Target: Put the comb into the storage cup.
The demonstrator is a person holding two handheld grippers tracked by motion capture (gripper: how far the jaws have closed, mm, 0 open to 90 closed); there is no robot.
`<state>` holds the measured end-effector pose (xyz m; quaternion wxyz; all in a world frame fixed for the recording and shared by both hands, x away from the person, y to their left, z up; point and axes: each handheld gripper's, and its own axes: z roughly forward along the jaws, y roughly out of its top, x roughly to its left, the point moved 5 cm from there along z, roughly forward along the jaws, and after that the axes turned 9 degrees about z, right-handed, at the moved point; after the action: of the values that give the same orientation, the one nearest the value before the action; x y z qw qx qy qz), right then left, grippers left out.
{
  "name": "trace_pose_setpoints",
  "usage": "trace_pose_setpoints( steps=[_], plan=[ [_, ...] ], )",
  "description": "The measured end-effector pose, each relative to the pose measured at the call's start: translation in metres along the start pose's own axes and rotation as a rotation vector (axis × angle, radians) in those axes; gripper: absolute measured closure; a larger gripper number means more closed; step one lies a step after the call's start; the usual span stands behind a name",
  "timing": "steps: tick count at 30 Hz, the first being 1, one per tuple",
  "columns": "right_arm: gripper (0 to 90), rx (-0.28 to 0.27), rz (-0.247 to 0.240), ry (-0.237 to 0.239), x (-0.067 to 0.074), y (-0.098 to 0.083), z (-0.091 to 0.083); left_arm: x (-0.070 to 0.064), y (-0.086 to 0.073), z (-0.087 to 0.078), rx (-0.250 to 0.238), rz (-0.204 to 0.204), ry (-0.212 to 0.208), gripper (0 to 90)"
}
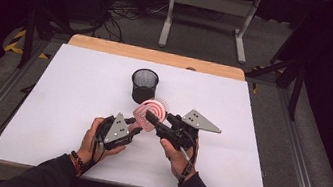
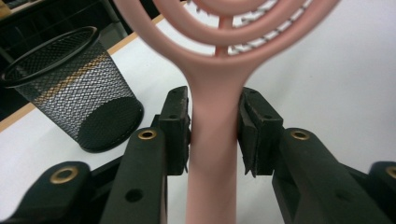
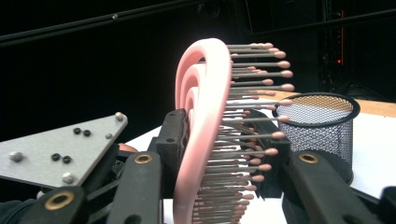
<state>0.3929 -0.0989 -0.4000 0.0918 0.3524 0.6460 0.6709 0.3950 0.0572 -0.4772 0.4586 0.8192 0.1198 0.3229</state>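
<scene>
A pink hairbrush with a round ringed head hangs above the white table top, between my two grippers. In the left gripper view its handle runs up between the jaws, and my left gripper is shut on it, a pad against each side. My right gripper is shut on the brush head, one pad on the back and the other on the bristle tips. From above, the left gripper comes from the lower left and the right gripper from the right.
A black mesh cup stands upright on the table just behind the brush; it also sits to the left and to the right in the gripper views. A wooden strip edges the table's back. Beyond are cables and a grey stand.
</scene>
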Motion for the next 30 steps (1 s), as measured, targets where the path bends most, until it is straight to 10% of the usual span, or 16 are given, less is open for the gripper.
trace_pose_setpoints(
  steps=[17,30],
  plan=[
    [62.6,-0.033,-0.088,-0.032,-0.004,0.015,-0.017,0.003,-0.001,-0.008,-0.032,-0.003,-0.072,45.4],
    [63.0,-0.037,-0.153,-0.057,-0.001,0.022,-0.025,0.034,-0.012,-0.045,-0.100,-0.059,-0.101,20.8]
  ],
)
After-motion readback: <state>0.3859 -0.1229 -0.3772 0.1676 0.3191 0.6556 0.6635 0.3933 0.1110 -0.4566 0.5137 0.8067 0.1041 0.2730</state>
